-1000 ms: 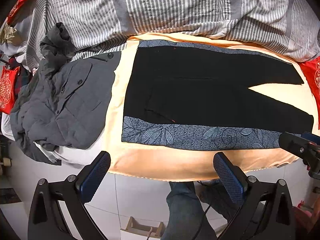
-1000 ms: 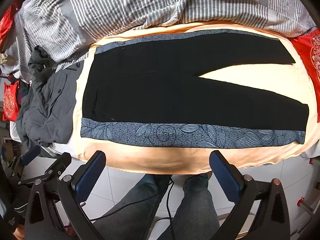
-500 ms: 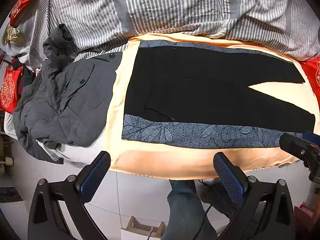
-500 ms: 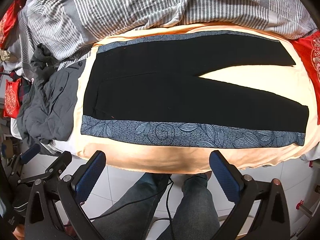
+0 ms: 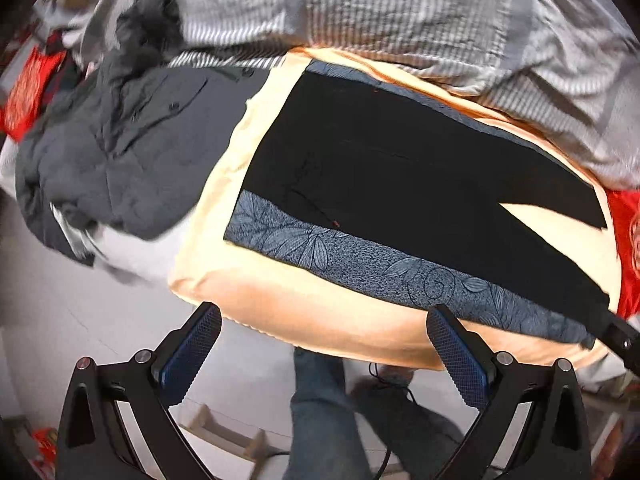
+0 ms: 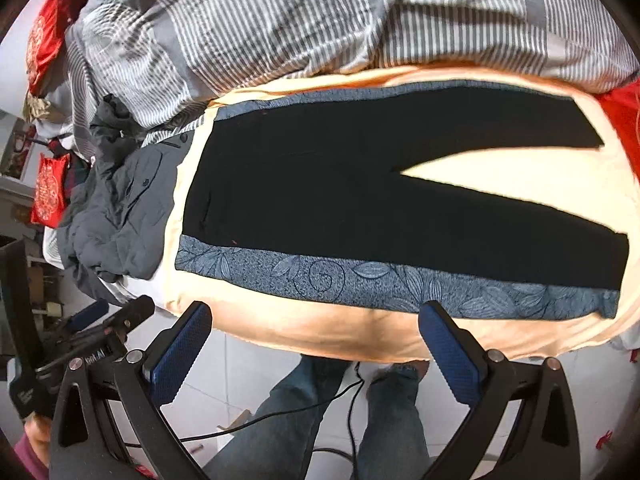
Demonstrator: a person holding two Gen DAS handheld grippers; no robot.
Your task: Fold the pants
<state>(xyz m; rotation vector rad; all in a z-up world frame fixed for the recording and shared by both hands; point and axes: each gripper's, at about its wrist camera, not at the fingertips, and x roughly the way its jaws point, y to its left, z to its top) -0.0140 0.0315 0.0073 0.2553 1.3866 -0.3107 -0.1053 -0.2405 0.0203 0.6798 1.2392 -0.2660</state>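
Observation:
Black pants (image 5: 400,176) with blue-grey leaf-patterned side bands lie flat on the peach bed sheet (image 5: 320,316), waistband at the left, legs spread apart to the right. They also show in the right wrist view (image 6: 360,208). My left gripper (image 5: 324,328) is open and empty, held off the bed's front edge below the near patterned band. My right gripper (image 6: 316,320) is open and empty, also off the front edge, below the near band (image 6: 360,276). The left gripper's body shows at the lower left of the right wrist view (image 6: 100,336).
A grey jacket (image 5: 120,152) is heaped left of the pants. A striped grey duvet (image 6: 360,20) is bunched along the back. A red cushion (image 5: 628,248) lies at the right. The person's legs (image 6: 320,420) and a cable are on the tiled floor below.
Both grippers have moved in toward the bed's front edge. The left view has tilted and shifted left, with motion blur. The pants have not moved.

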